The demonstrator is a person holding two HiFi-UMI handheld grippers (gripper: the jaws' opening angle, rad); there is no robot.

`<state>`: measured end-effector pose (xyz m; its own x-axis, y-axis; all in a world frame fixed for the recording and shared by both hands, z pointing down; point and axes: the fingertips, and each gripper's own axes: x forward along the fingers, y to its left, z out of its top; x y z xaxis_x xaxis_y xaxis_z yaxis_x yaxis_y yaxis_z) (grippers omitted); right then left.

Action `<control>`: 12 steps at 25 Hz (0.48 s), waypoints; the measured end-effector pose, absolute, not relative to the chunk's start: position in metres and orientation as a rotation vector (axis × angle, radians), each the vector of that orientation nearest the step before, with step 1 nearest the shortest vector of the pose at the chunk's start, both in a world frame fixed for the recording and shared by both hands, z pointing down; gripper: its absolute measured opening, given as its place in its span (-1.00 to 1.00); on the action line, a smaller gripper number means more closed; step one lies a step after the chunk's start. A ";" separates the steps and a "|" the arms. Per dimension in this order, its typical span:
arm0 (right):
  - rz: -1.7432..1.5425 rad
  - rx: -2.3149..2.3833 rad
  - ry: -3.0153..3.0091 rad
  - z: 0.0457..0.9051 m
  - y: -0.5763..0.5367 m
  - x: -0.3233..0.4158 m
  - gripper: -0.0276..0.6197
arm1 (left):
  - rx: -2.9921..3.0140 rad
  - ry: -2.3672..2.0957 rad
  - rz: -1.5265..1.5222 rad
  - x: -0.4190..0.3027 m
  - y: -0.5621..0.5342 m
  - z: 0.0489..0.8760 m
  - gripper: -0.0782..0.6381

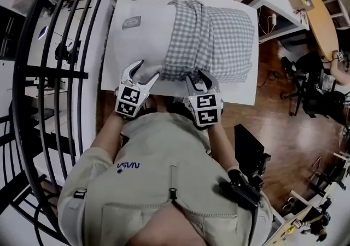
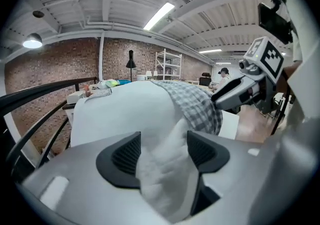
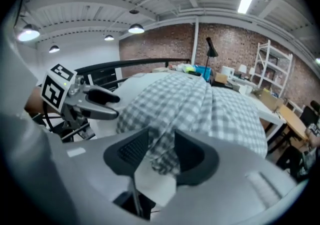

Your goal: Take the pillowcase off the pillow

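A white pillow [image 1: 143,26] lies on a white table [image 1: 243,96], its right part still inside a grey checked pillowcase [image 1: 219,37]. My left gripper [image 1: 145,73] stands open at the pillow's near bare corner. In the left gripper view that white pillow [image 2: 165,159] bulges between the jaws of the left gripper [image 2: 162,151], which are spread wide. My right gripper [image 1: 197,80] sits at the pillowcase's bunched near edge. In the right gripper view the right gripper [image 3: 160,155] is open, and a fold of the checked pillowcase [image 3: 162,161] hangs loosely between its pads.
A black curved railing [image 1: 49,75] runs along the left of the table. Wooden floor, a dark office chair [image 1: 306,75] and desks lie to the right. A label [image 1: 131,22] lies on the pillow's far left part.
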<state>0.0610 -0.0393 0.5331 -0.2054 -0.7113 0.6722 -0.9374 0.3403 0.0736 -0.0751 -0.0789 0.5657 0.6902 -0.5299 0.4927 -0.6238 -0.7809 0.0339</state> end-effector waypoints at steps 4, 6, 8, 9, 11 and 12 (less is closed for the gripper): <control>0.506 1.469 -1.899 0.574 -0.045 0.048 -0.27 | 2.783 -0.922 0.795 -0.063 -0.087 0.585 0.00; 0.421 1.483 -1.852 0.582 -0.054 0.048 -0.31 | 2.816 -0.961 0.880 -0.058 -0.087 0.593 -0.23; 0.358 1.485 -1.825 0.579 -0.056 0.050 -0.56 | 2.829 -1.026 0.910 -0.059 -0.089 0.586 -0.56; 0.341 1.492 -1.827 0.572 -0.056 0.053 -0.67 | 2.826 -1.060 0.885 -0.060 -0.091 0.576 -0.65; 0.311 1.521 -1.840 0.551 -0.055 0.063 -0.80 | 2.823 -1.112 0.792 -0.063 -0.097 0.549 -0.69; 0.290 1.538 -1.838 0.541 -0.054 0.071 -0.82 | 2.832 -1.128 0.745 -0.065 -0.101 0.533 -0.69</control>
<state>0.0712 -0.0545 0.5407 -0.0380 -0.7677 0.6397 -0.9273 0.2657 0.2637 -0.0647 -0.1010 0.5331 0.6292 -0.6477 0.4296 -0.6493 -0.7418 -0.1676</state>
